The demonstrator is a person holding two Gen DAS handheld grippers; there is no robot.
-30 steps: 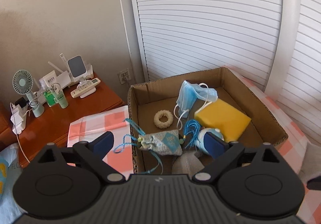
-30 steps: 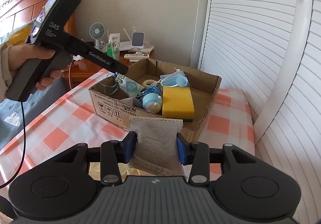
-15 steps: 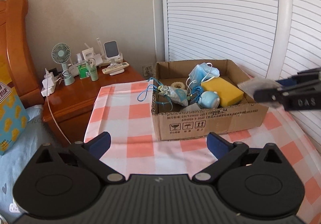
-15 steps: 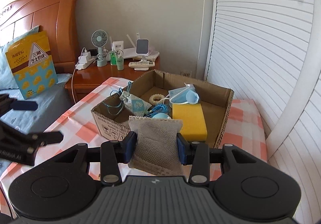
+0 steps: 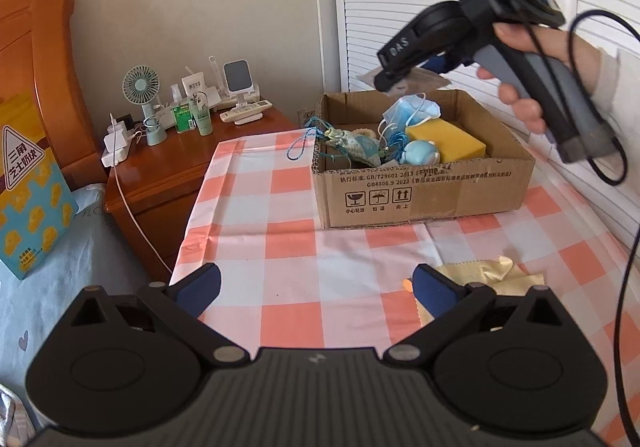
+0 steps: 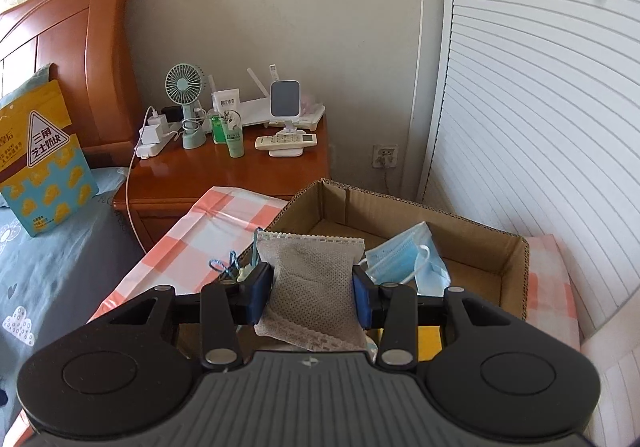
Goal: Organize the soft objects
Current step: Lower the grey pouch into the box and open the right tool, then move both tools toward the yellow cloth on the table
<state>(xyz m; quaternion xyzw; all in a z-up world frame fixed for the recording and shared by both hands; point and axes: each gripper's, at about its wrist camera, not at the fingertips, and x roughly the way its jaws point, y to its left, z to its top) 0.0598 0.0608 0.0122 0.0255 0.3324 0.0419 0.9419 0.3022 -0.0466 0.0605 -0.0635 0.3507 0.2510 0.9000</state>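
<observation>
- Right now the right gripper [image 6: 313,301] is clamped on a grey mesh pouch [image 6: 310,283], blue pads squeezing its two side edges so the soft fabric bulges between them. Side grip makes sense: the pouch stays flat and hangs free for a drop.
- Pouch sits above the cardboard box [image 6: 516,259], over its near-left part as the right wrist view shows it. Looks like the carry is nearly done and release into the box comes next, my read only.
- Seen from the left wrist view, the right gripper [image 5: 404,77] hovers over the box's far side, held in a person's hand [image 5: 532,87]; the pouch shows only as a grey sliver under its nose.
- Left gripper [image 5: 316,287] is wide open with nothing between the pads; its jaws have just been opening. It hangs over the checked tablecloth [image 5: 280,231], well short of the box [image 5: 424,187].
- Yellow cloth [image 5: 490,274] lies on the tablecloth just beside the left gripper's right pad, not touching as far as I can tell. Probably the next pick.
- Already in the box: face mask [image 5: 408,113], yellow sponge [image 5: 446,141], blue round toy [image 5: 420,155], patterned sachet [image 5: 360,147] with its blue cord hanging over the left wall.
- Risk: mesh snagging on a pad at release.
</observation>
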